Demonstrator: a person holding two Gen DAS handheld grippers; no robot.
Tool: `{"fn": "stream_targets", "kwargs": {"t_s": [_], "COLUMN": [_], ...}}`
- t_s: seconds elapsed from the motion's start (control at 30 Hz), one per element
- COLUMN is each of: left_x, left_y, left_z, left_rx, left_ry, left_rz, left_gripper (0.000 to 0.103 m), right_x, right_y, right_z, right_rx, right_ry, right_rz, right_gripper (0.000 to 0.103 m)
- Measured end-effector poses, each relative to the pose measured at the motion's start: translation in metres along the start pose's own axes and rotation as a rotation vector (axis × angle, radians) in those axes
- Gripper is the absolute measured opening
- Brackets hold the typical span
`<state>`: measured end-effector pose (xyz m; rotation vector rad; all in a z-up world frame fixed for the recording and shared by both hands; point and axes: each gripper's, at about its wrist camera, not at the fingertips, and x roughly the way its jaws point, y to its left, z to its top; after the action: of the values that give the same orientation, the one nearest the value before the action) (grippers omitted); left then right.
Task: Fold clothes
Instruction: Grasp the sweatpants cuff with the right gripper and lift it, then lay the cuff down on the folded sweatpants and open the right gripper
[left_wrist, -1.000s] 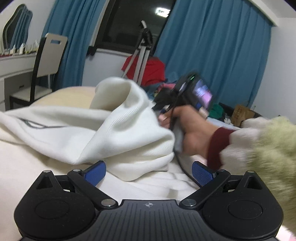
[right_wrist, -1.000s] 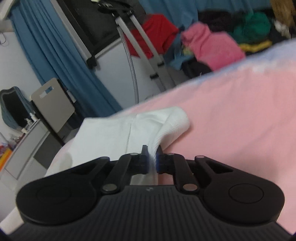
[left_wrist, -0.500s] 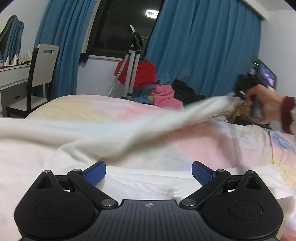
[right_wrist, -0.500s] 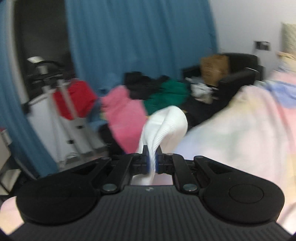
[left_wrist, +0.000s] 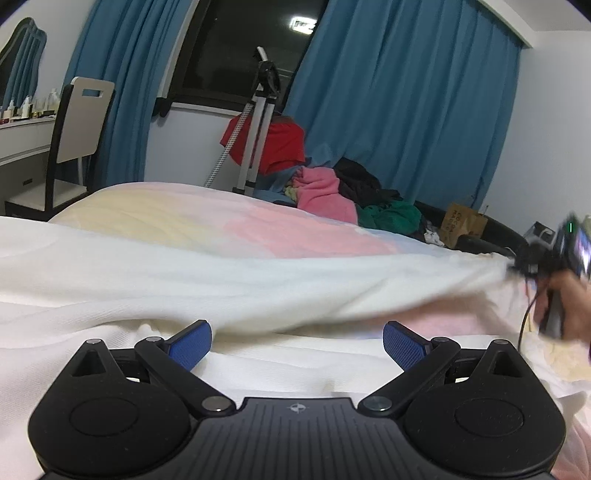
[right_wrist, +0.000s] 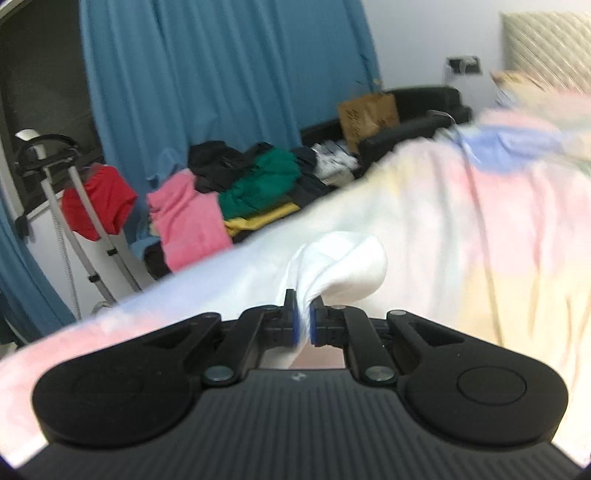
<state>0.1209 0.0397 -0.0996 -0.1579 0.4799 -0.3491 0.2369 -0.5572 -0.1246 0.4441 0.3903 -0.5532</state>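
A white knit garment (left_wrist: 229, 291) lies stretched across the bed in the left wrist view. One long part of it runs out to the far right, where a hand (left_wrist: 565, 302) holds the other gripper. My left gripper (left_wrist: 297, 341) is open just above the cloth, with nothing between its blue pads. In the right wrist view my right gripper (right_wrist: 303, 323) is shut on a ribbed white cuff (right_wrist: 343, 266) of the garment, which bulges out past the fingertips.
The bed has a pastel pink, yellow and blue sheet (left_wrist: 266, 225). Beyond its far edge lies a pile of pink, green and black clothes (left_wrist: 347, 195), with a tripod stand (left_wrist: 255, 122) draped in red cloth. A chair (left_wrist: 74, 129) and desk stand at left.
My right gripper has pulled the white cuff far out to the right, drawing the bunched garment out long and low over the bed. The left gripper has stayed open in place.
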Motion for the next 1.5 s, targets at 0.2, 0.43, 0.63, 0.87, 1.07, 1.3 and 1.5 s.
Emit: {"fn": "stream_targets", "kwargs": {"t_s": [0.2, 0.43, 0.63, 0.87, 1.07, 1.3, 1.5], "left_x": [0.001, 0.003, 0.003, -0.011, -0.034, -0.060, -0.082], "left_y": [-0.009, -0.022, -0.033, -0.046, -0.051, -0.060, -0.066], "left_z": [-0.005, -0.009, -0.010, -0.010, -0.010, -0.016, -0.023], "left_rx": [0.021, 0.058, 0.083, 0.113, 0.104, 0.087, 0.070], "left_ry": [0.013, 0.024, 0.031, 0.017, 0.027, 0.066, 0.081], "left_rz": [-0.012, -0.010, -0.005, -0.009, 0.007, 0.047, 0.079], "left_gripper": [0.100, 0.100, 0.100, 0.100, 0.100, 0.100, 0.100], "right_x": [0.001, 0.005, -0.018, -0.097, -0.164, -0.192, -0.196], "right_y": [-0.060, -0.093, -0.075, -0.073, -0.093, -0.133, -0.154], "right_z": [-0.031, -0.061, -0.059, -0.045, -0.036, -0.049, -0.056], "right_rx": [0.086, 0.198, 0.114, 0.131, 0.137, 0.230, 0.323], "right_ry": [0.026, 0.072, 0.111, 0.106, 0.054, 0.085, 0.100], "right_rz": [-0.030, 0.001, 0.015, 0.035, -0.049, -0.183, -0.239], "right_gripper": [0.009, 0.013, 0.050, 0.076, 0.076, 0.076, 0.075]}}
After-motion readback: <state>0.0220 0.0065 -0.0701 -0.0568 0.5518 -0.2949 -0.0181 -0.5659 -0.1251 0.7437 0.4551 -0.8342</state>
